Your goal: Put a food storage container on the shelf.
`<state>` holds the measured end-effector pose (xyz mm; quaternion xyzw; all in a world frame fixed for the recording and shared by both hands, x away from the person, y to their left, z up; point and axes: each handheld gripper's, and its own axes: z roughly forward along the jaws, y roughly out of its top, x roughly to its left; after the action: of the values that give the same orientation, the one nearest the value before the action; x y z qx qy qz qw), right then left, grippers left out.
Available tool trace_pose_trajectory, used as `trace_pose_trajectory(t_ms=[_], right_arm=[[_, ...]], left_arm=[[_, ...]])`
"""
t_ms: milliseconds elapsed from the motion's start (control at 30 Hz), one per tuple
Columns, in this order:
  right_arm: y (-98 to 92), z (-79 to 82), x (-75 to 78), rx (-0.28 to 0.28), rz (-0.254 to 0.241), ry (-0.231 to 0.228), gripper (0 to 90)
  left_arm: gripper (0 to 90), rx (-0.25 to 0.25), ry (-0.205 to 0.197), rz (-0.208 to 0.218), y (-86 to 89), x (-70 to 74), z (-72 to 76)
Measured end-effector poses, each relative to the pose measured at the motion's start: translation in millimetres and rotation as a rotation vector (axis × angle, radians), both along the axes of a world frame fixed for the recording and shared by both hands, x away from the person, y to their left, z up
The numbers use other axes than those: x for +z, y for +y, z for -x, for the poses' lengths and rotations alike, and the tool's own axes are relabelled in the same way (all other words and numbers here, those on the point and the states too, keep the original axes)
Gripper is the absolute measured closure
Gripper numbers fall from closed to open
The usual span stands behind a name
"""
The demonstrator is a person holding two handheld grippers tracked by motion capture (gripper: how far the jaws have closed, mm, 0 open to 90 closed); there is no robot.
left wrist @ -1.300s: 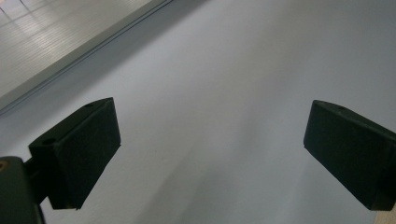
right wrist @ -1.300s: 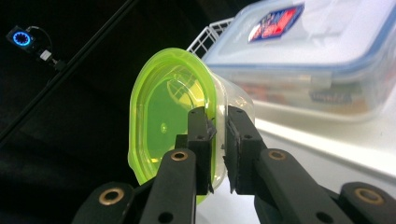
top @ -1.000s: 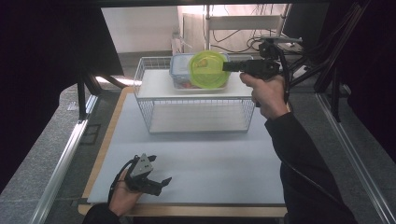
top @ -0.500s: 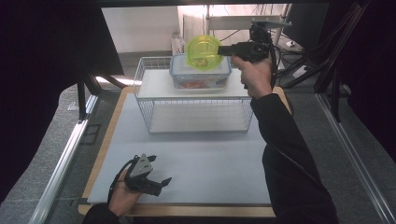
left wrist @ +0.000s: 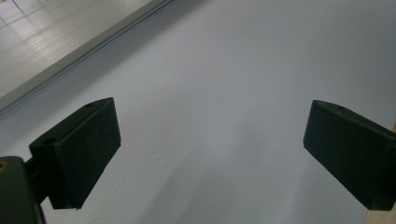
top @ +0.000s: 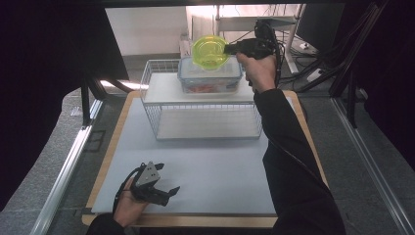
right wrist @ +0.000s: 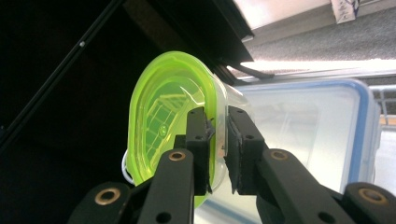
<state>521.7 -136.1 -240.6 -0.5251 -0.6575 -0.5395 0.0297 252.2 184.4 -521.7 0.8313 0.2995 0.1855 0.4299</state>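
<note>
The right gripper [top: 230, 48] is hovering above the far edge of the tabletop [top: 215, 171], its jaws clamping the rim of a green container [top: 209, 51], w/ the pads pressing on either side of the thin wall, as the right gripper view is showing [right wrist: 217, 149]. The green container [right wrist: 173, 112] is hanging tilted on its side, open mouth facing roughly toward the camera in the high view, clear of everything below. Directly under it a clear lidded box w/ blue rim [top: 209, 77] is sitting on the white top shelf of a wire rack [top: 205, 110], which is standing at the far middle of the tabletop; sth reddish is showing inside the box but too blurred to tell what. In the right gripper view the box [right wrist: 308, 126] is lying just behind and beside the green container. The person's right sleeve [top: 288, 161] is stretching along the right side of the tabletop up to the hand gripping the tool. The left gripper [top: 164, 192] is resting near the front left corner of the tabletop, held in the left hand [top: 128, 205], pointing toward the right edge, grey three-cornered plate on top. Its jaws are standing wide apart w/ nothing between them, just bare pale surface [left wrist: 224, 93] under them in the left gripper view.
</note>
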Motion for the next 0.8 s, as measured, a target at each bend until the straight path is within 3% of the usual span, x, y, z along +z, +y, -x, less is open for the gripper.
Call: trace_pose_trajectory(t_ms=[133,633,800], right_arm=[[0.4,-4.9,-0.1,-0.027,-0.019,-0.004,72.0],[3.5,-14.9,-8.8,-0.043,-0.019,-0.015,69.1],[4.0,-16.3,-10.3,-0.039,-0.004,-0.023,62.7]], left_arm=[[3.7,-0.002,0.0,0.0,-0.2,-0.2,0.1],[3.7,-0.014,0.003,-0.01,-1.0,-0.7,0.1],[3.7,-0.015,0.001,-0.01,-0.9,-0.5,0.2]])
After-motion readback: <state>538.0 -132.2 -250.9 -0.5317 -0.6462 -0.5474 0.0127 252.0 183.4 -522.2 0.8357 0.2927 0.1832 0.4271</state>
